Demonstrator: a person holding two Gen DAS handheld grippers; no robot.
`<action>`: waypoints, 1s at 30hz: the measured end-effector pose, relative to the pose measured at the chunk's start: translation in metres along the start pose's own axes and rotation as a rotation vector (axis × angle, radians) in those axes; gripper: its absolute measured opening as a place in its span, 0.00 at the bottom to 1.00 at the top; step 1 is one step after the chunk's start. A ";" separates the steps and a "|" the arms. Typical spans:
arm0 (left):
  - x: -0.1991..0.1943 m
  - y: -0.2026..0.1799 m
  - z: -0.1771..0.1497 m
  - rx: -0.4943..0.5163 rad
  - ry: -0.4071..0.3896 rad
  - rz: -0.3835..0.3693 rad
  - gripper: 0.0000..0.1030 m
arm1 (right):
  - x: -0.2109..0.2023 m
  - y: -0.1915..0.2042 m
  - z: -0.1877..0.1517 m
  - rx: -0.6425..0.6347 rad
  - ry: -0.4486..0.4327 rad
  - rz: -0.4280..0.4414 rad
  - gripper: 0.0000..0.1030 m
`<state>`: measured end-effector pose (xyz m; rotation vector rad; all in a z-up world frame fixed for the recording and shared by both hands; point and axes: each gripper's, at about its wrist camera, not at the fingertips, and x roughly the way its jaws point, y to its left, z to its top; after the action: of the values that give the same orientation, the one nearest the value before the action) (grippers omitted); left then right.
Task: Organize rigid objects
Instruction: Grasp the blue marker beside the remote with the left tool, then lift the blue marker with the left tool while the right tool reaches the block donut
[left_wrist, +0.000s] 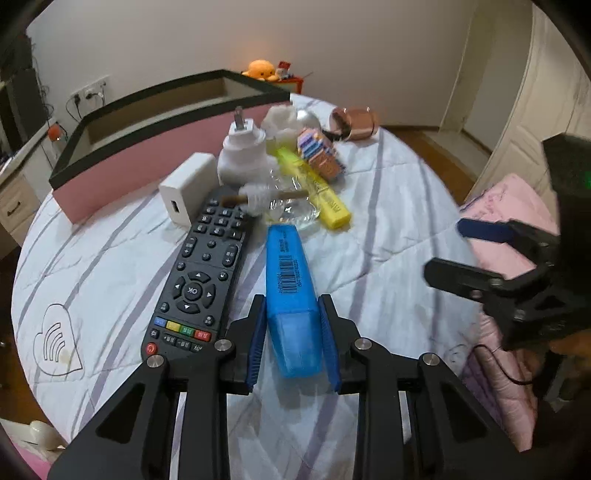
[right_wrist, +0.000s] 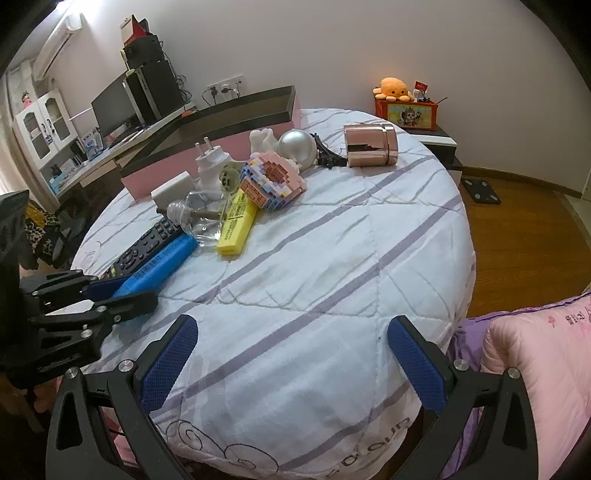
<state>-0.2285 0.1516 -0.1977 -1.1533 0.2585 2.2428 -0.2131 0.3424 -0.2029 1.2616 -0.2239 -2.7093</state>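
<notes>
**Left claw clamped on the blue marker, right claw idle**

The blue marker (left_wrist: 291, 295) lies flat on the bed (left_wrist: 388, 229), just beside the remote (left_wrist: 201, 273) and roughly parallel to it. Its long axis runs away from my left camera, cap end nearest me, far end toward the clutter by the pink box (left_wrist: 122, 162). Just past that end sit a clear bottle (left_wrist: 291, 210) and a yellow marker (left_wrist: 321, 192), which points off at an angle.

My left gripper (left_wrist: 293, 339) tilts steeply down at the bed, fingers straddling the marker's cap end. The jaws stand narrow, and both blue pads (left_wrist: 258, 339) press the marker's sides: I have it grasped. From the right camera I see the same grip side-on (right_wrist: 122, 291), low over the bed at the left edge.

My right gripper (right_wrist: 291, 365) also angles down, over bare bedding well apart from the objects. Its jaws are spread wide with nothing between them.
</notes>
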 end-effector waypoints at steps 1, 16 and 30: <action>-0.004 0.002 0.001 -0.001 -0.002 -0.029 0.27 | 0.000 0.000 0.001 0.002 -0.002 -0.004 1.00; 0.008 0.022 -0.006 -0.017 0.035 -0.073 0.26 | 0.037 0.002 0.049 0.070 -0.037 -0.015 1.00; 0.034 0.015 0.021 0.062 -0.001 -0.050 0.26 | 0.039 0.001 0.044 0.062 -0.004 -0.034 1.00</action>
<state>-0.2665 0.1631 -0.2133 -1.1142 0.2941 2.1760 -0.2720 0.3371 -0.2038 1.2875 -0.2912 -2.7540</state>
